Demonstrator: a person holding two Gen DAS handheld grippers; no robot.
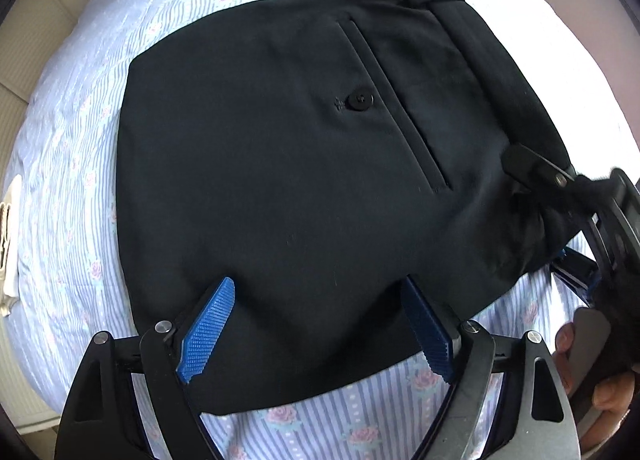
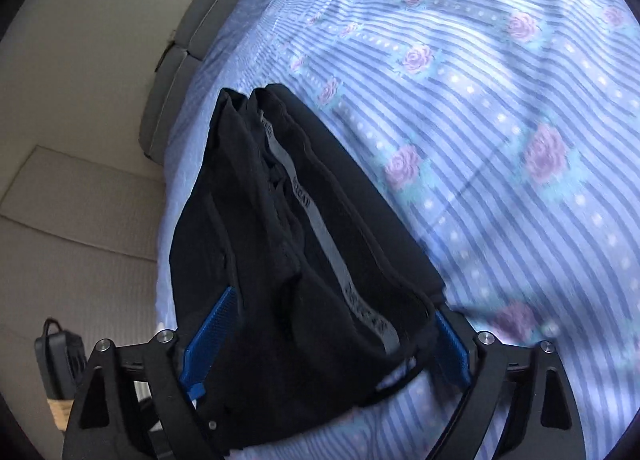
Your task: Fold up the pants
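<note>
My left gripper (image 1: 320, 324) has two blue fingers (image 1: 208, 330) with a fine ribbed, waffle-like texture on their pads, each bolted onto a matte black linkage arm with triangular cut-outs. Round silver screw heads sit at the pivots. One outer arm on that tool looks grey in the light. My right gripper (image 2: 326, 336) is built the same: blue textured fingers (image 2: 212, 324), black arms, triangular holes, silver pivot screws. From the left wrist view my right hand (image 1: 592, 372) shows bare skin, fingers wrapped on a grey handle.
</note>
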